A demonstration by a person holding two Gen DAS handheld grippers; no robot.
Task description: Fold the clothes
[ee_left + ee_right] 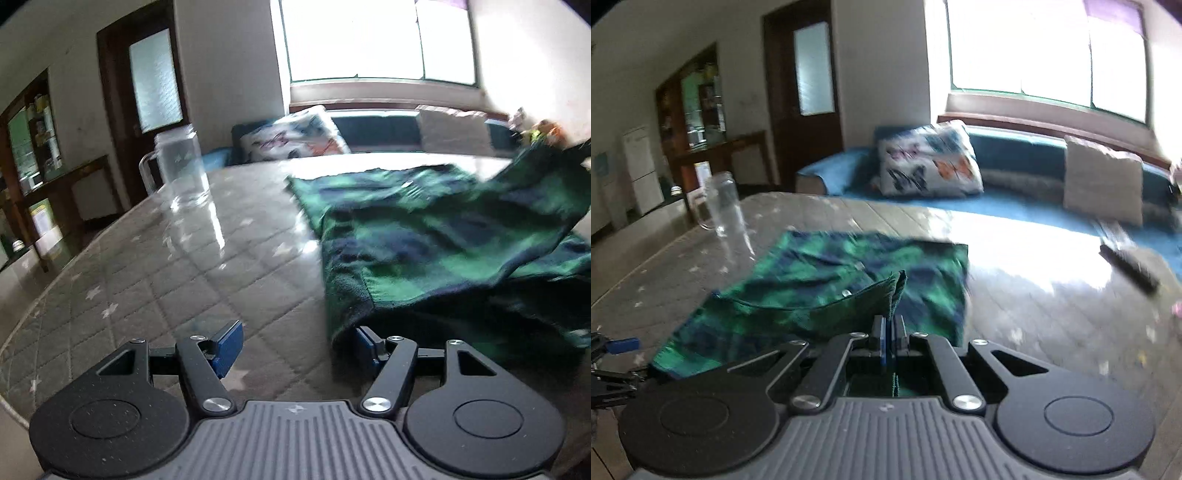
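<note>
While the right tool (892, 328) is pinching a bunched corner of the green and navy plaid garment (827, 291) between pads pressed tightly together, the cloth is draping away from that grip in a slack fold, which suggests a light, soft fleece-like fabric that is giving no resistance and keeping no shape of its own. The left tool (295, 341) is standing spread and holding nothing, with its right pad (364, 338) tucked just under the near hem of the garment (424, 236) and its left pad (231, 338) over bare tabletop (155, 280). The rest of the garment is lying flat on the tabletop, spread toward the far side, with 1 corner rising off to the right in the left wrist view. Being limp, it is likely sagging wherever it is unsupported, so a hem corner or a doubled edge looks like the best place to take hold, and 2 grips at matching corners would probably be keeping the fold line straight. The glossy, quilted-pattern tabletop is probably letting the cloth slide easily. A clear glass jug (181, 170) is standing near the garment's far-left edge, apart from it, and looks fragile enough to deserve a wide berth.
</note>
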